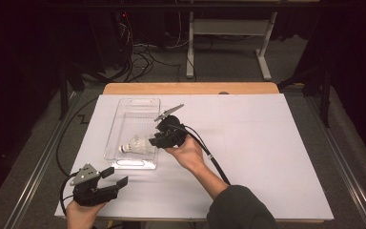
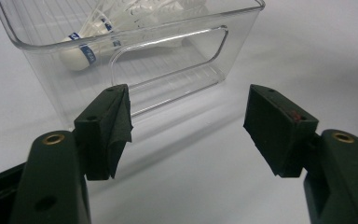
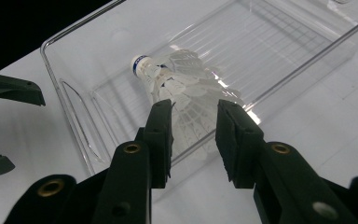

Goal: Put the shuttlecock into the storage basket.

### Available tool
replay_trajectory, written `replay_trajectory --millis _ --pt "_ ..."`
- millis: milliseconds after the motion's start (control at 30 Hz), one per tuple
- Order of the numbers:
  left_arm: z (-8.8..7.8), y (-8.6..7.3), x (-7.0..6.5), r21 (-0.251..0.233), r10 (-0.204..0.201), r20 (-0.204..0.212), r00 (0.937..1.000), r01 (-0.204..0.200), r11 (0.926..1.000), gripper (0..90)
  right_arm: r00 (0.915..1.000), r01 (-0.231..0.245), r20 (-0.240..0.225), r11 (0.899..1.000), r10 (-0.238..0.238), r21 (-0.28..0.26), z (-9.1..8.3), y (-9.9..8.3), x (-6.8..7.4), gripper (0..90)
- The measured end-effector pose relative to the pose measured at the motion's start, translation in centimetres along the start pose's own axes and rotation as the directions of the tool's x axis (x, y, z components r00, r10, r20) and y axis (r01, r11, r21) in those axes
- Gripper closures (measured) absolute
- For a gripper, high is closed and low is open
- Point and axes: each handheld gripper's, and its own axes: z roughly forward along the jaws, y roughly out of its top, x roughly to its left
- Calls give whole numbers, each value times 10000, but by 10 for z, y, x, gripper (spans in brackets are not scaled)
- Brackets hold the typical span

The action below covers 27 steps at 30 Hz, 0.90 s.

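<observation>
So the shuttlecock is lying on its side in the clear bin, down at the bin's near end, a little left of centre in the high view. Its long axis runs across the picture there: cork tip toward the left, feather skirt toward the right, right at the right claw. That claw sits at the bin's right-hand wall with its jaws either side of the skirt. In the right gripper view the feathers show in the gap, but I can't see either pad actually pressing on them, so I'd call it released, jaws partly apart with the shuttlecock between them. Looks to me like a drop-off into the bin, though a pickup would look much the same. Nothing else in the bin that I can make out. The left claw is parked at the lower left of the high view on the white worktop, jaws wide apart and empty, well clear of the bin's near wall. The right hand is obviously the nearer one, so whatever comes next is its job.
</observation>
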Motion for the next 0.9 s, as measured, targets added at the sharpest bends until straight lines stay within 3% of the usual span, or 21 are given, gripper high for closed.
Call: replay_trajectory --millis 900 --pt "0 0 1 -23 -38 -3 10000 38 10000 325 9981 -358 476 9984 379 -448 -19 -18 -20 645"
